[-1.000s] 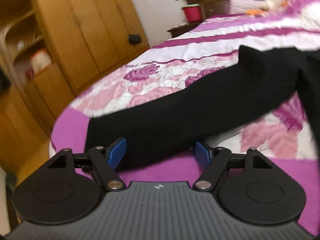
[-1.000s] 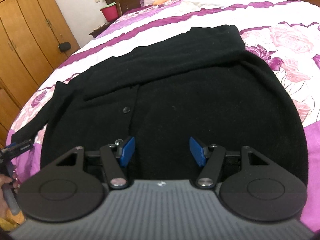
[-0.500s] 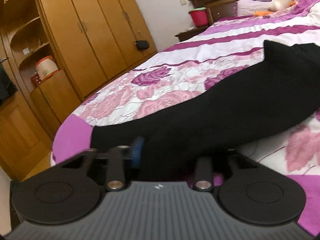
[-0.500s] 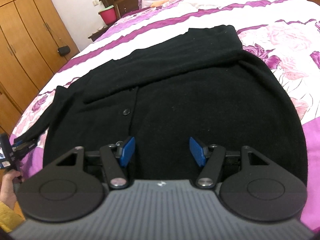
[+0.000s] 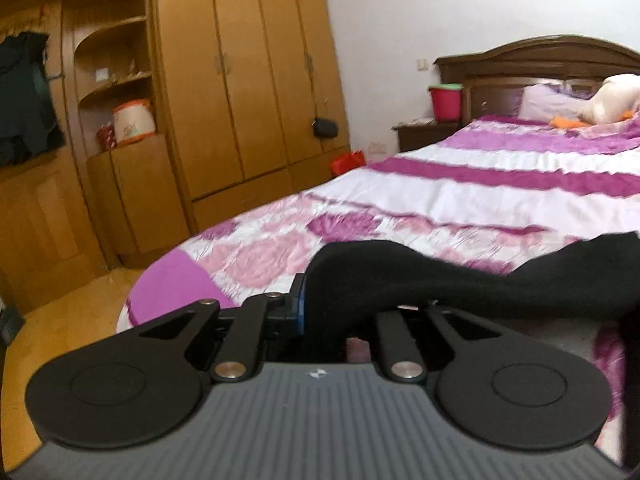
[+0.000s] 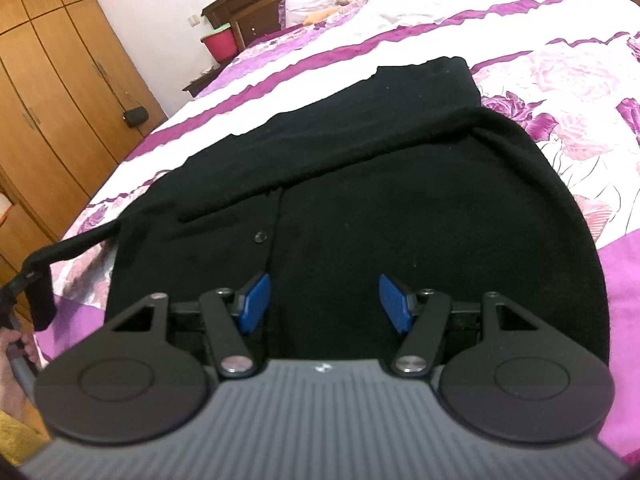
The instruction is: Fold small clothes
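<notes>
My left tongs [image 5: 320,312] have just been closing, and they are now clamped on the end of the sleeve [image 5: 400,276] of the black cardigan [image 6: 400,208]. Only the blue pad on the left finger shows beside the fabric; the other is hidden behind the bunched cloth. From the grip the sleeve runs off to the right, lifted clear of the bed [image 5: 460,184] near the tongs and sagging toward the bedspread further along. In my right wrist view I see the same sleeve end at the far left, held up off the bed with the cuff drooping down, and a hand [image 6: 16,344] at the picture's edge below it.

My right tongs [image 6: 323,300] stand open, both blue pads well apart, with nothing pinched between them. They hover over the near hem of the cardigan, which lies spread flat on the flowered pink and purple bedspread, its button [image 6: 261,236] line just left of centre. The other sleeve [image 6: 360,120] lies folded across the upper part of the body, reaching toward the left.

Beyond the bed on the left stands a wooden wardrobe [image 5: 240,80], and a red bucket [image 5: 445,101] sits on the nightstand by the dark headboard [image 5: 540,60].
</notes>
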The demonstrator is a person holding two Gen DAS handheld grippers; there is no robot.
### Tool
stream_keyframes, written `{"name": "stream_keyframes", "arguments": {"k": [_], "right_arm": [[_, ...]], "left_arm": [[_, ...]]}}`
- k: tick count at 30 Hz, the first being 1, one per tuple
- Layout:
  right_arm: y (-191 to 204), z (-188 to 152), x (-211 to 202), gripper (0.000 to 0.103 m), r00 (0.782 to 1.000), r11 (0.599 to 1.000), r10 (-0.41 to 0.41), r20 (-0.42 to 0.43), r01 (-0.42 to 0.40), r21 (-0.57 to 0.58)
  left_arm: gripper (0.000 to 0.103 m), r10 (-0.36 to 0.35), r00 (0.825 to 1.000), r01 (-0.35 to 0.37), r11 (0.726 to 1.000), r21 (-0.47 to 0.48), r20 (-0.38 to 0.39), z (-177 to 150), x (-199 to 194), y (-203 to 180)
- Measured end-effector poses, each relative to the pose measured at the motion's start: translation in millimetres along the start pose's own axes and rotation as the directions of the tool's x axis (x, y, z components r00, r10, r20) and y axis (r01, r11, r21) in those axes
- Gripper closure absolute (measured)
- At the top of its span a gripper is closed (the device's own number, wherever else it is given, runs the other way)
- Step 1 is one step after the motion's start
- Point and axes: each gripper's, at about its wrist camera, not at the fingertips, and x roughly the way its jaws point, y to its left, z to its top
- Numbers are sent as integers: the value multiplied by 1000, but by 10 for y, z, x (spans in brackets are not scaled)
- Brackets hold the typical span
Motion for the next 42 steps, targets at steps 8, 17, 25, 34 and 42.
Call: {"name": "stream_keyframes", "arguments": {"k": [8,17,25,34,42], "right_arm": [[-53,6,-47,41,1000,1000,16,12,-16,16],[-110,20,-98,41,999,1000,17,30,-18,22],[-186,36,-131,41,999,1000,-3,45,2,20],[-299,-7,-1,40,1000,999,-8,21,7,46],[-299,-29,16,40,1000,999,-10,22,9,48]], "left_arm": [[89,-229,969,237,968,-84,95,519,-403,-278],[89,-544,833,554,824,-123,102,898,-772,-1141],[88,-704,706,700,711,-75,-78,634,-786,-2083],[47,-781,585,784,614,-92,-219,133,-578,-2193],[28,-791,580,796,601,-71,-195,-9,-874,-1914]]}}
